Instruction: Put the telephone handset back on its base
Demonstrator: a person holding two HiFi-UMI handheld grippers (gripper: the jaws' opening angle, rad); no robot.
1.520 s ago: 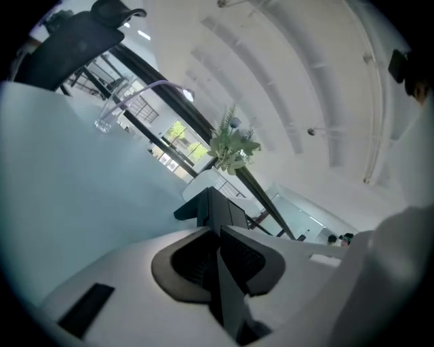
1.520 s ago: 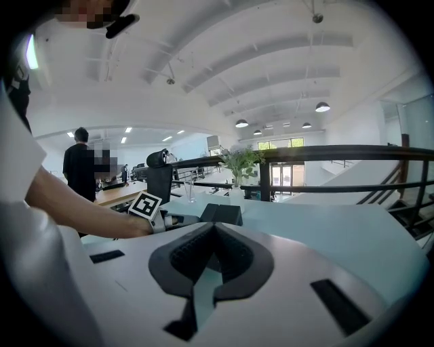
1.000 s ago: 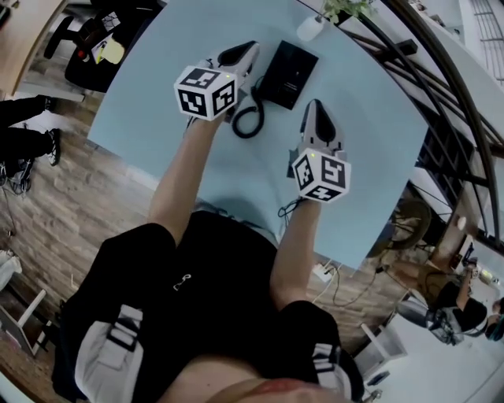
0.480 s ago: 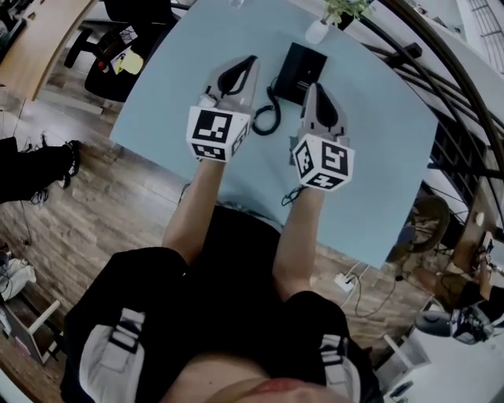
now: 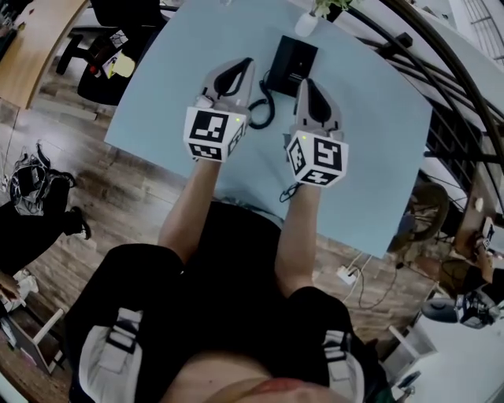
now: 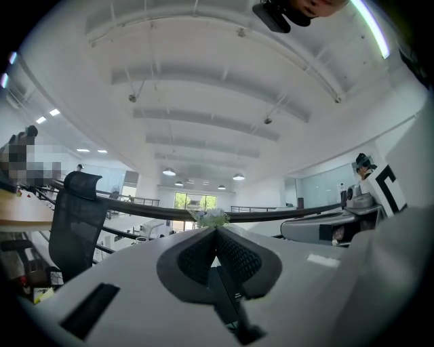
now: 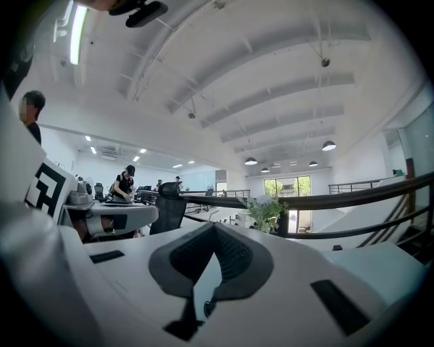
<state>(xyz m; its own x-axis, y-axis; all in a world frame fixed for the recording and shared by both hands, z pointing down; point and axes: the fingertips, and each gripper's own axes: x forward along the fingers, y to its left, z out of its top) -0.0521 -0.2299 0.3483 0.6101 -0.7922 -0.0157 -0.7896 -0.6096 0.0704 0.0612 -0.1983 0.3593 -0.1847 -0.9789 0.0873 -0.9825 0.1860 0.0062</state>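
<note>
The black telephone base (image 5: pixel 290 64) lies at the far side of the pale blue table (image 5: pixel 370 134). Its coiled cord (image 5: pixel 260 110) loops toward me between the two grippers. My left gripper (image 5: pixel 242 63) hovers just left of the base, its jaws shut at the tips (image 6: pixel 215 229). A black part of the telephone (image 6: pixel 229 301) shows through the hollow behind its tips. My right gripper (image 5: pixel 305 83) points at the base's near edge, also shut (image 7: pixel 214 225), with the cord (image 7: pixel 202 308) below it. I cannot make out the handset; it may be hidden under the left gripper.
A small potted plant (image 5: pixel 309 20) stands at the table's far edge behind the base. A black railing (image 5: pixel 441 94) curves past the table's right side. Black office chairs (image 5: pixel 110 47) stand off the table's left edge over a wooden floor.
The two grippers have drawn closer together, the right one moving up toward the base. The head view has shifted a little. Both pairs of jaws look the same.
</note>
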